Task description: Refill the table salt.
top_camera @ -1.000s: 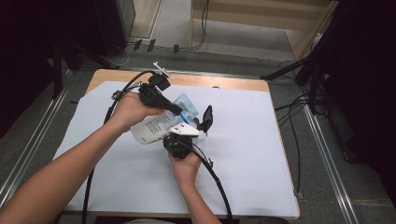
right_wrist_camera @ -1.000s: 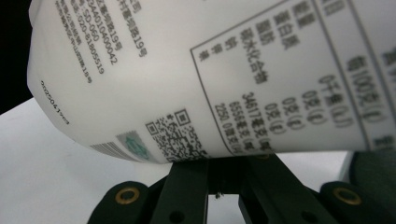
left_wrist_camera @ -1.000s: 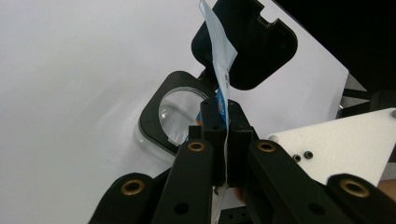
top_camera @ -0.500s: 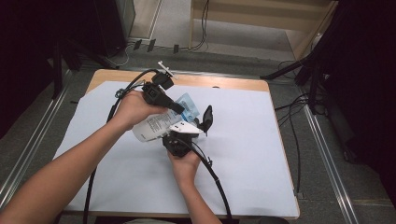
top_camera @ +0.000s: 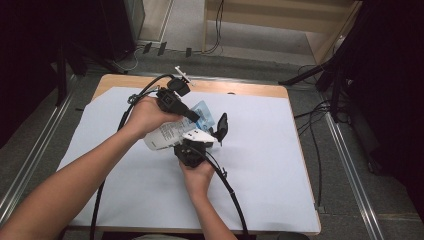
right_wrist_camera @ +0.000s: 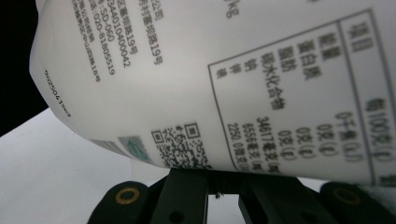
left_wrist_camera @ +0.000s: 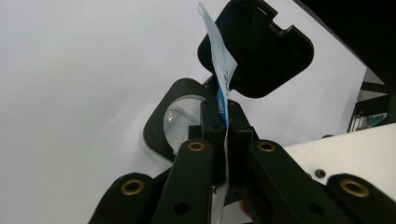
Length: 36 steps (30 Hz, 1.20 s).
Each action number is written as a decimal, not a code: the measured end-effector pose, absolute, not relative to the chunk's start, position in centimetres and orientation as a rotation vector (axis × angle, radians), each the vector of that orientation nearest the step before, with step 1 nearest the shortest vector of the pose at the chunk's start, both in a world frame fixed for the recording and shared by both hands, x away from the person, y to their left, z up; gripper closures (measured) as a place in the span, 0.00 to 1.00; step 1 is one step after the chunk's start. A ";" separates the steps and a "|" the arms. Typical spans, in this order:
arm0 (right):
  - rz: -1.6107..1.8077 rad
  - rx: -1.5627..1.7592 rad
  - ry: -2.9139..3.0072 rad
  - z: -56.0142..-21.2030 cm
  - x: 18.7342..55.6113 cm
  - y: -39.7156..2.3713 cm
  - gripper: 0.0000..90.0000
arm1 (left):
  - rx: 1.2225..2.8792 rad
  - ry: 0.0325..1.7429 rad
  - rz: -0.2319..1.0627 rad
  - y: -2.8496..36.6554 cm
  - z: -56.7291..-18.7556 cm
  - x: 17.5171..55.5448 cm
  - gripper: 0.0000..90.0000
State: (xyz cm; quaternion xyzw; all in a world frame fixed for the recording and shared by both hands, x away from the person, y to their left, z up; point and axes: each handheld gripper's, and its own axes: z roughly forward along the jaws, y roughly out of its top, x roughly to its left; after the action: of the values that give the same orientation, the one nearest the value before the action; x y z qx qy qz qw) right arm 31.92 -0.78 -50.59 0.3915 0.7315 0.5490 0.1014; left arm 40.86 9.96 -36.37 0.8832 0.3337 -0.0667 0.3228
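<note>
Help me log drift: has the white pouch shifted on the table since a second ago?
No. The white pouch sits at the same spot relative to the table's far edge, pinched by both grippers.

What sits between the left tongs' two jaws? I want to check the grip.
In the left gripper view, the thin blue-and-white edge of the pouch runs between the closed jaws of the left tongs; nothing else lies there.

A white sheet covers a wooden table on a grey floor. At twelve o'clock stands pale wooden furniture; cables trail at three.
</note>
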 end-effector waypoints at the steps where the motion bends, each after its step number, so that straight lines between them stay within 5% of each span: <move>1: 1.624 1.158 2.158 -50.6 31.9 -0.8 1.00 | 2.319 0.876 -0.179 9.9 -36.4 40.9 1.00; 36: 1.692 1.198 2.115 -50.0 32.3 -0.4 1.00 | 2.381 0.885 -0.145 8.3 -36.2 41.1 1.00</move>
State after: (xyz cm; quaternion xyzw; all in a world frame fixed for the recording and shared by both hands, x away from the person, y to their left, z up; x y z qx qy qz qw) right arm 32.26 -0.38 -49.98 0.4029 0.7111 0.5691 0.0899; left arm 41.07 8.31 -36.21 0.8943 0.3325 -0.0543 0.2945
